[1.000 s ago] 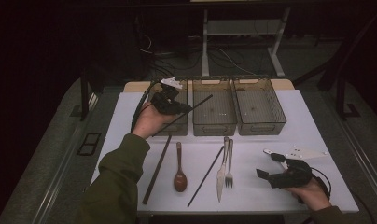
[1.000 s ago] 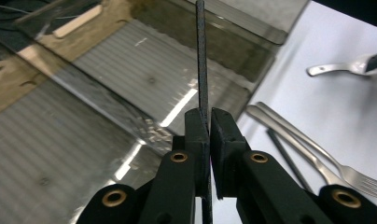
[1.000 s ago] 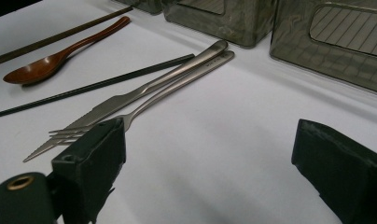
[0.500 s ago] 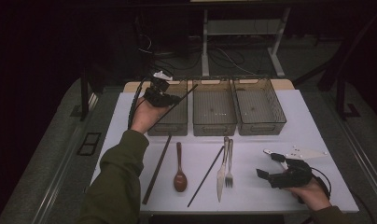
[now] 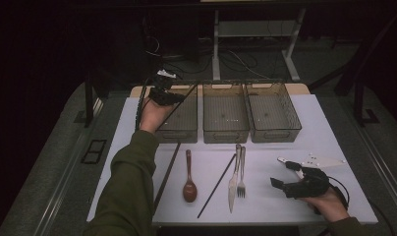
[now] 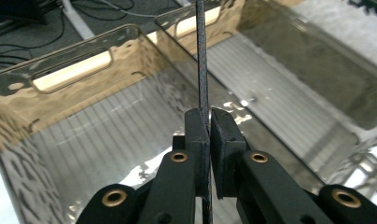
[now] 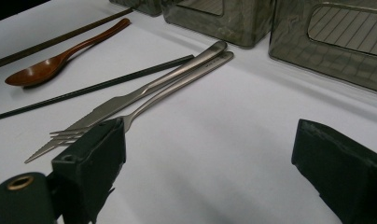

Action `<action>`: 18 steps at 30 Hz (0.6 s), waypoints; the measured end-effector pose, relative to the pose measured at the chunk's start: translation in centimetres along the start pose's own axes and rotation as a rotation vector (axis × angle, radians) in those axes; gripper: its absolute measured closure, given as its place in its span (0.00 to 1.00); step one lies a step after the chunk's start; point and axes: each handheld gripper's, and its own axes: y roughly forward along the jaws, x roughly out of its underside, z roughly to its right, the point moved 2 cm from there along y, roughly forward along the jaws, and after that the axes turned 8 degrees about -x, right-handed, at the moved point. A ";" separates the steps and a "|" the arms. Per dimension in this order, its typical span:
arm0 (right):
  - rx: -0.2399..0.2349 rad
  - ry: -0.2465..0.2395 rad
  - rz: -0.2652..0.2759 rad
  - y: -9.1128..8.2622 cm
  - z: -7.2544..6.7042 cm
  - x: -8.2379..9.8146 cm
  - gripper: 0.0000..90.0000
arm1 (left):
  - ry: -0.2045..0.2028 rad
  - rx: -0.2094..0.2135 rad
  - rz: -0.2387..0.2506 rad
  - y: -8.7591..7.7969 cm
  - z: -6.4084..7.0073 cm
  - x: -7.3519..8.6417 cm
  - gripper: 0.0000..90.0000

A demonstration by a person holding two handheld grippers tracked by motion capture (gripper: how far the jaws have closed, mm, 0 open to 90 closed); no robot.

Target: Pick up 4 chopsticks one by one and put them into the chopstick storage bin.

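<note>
Three smoky clear plastic bins (image 5: 225, 119) stand side by side along the far edge of the white table (image 5: 329, 142), leaving bare tabletop between them and the cutlery. Left gripper (image 5: 163, 94), on an outstretched green sleeve, hovers over the leftmost bin (image 6: 74, 140), jaws pinching a thin black chopstick (image 6: 201, 70) that slants across it. Right gripper (image 5: 294, 177) rests low near the table's front right corner, jaws spread, beside a steel fork (image 7: 177, 86)
</note>
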 end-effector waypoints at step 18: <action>-0.005 -0.005 -0.005 0.1 0.0 0.0 0.11 | -0.079 -0.035 -0.020 2.3 -2.2 0.7 0.94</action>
